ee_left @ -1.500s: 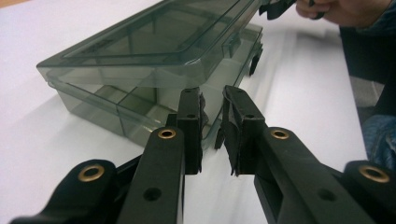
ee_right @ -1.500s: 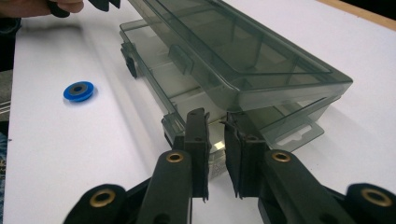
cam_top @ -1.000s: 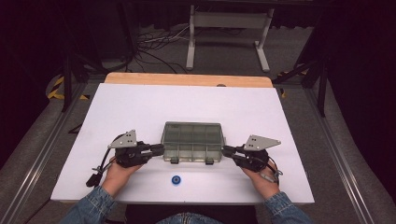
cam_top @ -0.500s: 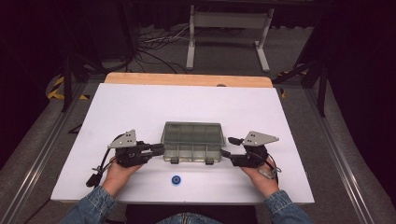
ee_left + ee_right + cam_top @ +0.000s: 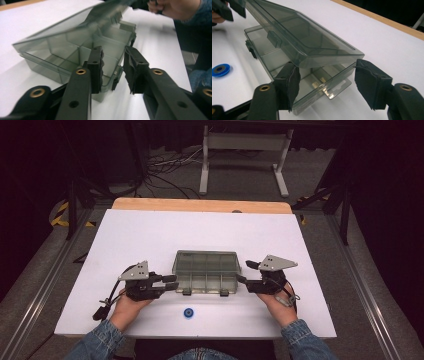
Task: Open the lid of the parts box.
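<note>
A smoky translucent compartment box [image 5: 205,267] lies across the near middle of the white table [image 5: 150,235]. In both gripper views its lid [image 5: 312,37] stands ajar above the base [image 5: 62,47]. My left gripper [image 5: 172,282] is at the box's left end; its jaws [image 5: 113,60] have just been opening, with the base's front corner in the gap and the pads not pressing on it. My right gripper [image 5: 246,272] is at the right end, jaws [image 5: 328,72] wide after opening, straddling that end of the box without gripping it.
A small blue ring [image 5: 188,313] lies on the table near the front edge, in front of the box [image 5: 220,69]. The table's far edge is a wooden strip [image 5: 200,205]. Beyond it stand a metal frame [image 5: 245,155] and cables on the floor.
My right gripper's jaws have spread wide at the box's right end. My left gripper's jaws have parted a little. Both hands and the box kept their places.
</note>
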{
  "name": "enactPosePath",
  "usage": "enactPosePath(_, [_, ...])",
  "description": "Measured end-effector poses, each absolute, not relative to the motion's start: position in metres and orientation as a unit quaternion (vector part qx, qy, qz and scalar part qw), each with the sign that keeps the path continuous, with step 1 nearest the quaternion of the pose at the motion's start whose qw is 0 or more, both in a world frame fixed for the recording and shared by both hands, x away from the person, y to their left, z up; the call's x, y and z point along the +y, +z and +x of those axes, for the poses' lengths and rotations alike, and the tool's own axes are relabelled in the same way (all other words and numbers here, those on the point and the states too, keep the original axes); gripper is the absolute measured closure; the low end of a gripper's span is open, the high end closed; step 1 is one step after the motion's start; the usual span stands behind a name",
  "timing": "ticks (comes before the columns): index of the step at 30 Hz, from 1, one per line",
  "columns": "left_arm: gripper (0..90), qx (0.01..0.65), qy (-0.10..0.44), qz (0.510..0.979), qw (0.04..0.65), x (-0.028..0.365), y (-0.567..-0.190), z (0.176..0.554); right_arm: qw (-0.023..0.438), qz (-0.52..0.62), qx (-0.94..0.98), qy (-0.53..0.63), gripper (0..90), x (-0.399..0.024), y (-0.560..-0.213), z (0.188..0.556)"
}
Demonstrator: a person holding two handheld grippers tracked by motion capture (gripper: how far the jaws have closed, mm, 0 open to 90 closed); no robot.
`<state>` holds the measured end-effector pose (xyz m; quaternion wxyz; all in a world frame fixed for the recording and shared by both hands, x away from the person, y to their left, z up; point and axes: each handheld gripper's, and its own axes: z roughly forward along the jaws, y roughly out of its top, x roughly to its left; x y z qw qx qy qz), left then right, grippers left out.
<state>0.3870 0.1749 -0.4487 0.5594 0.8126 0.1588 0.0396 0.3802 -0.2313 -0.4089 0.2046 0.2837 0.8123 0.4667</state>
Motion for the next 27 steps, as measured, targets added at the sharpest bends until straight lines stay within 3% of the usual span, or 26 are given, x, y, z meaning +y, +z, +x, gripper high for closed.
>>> enactPosePath(11, [60.8, 0.154, 0.029, 0.835, 0.528, 0.166, -0.457, 0.387, 0.202, 0.283, 0.815, 0.463, 36.6, -0.231, -0.402, 0.387])
enactPosePath(27, [60.5, 0.155, 0.031, 0.839, 0.521, 0.164, -0.458, 0.387, 0.208, 0.282, 0.813, 0.465, 36.4, -0.23, -0.386, 0.403])
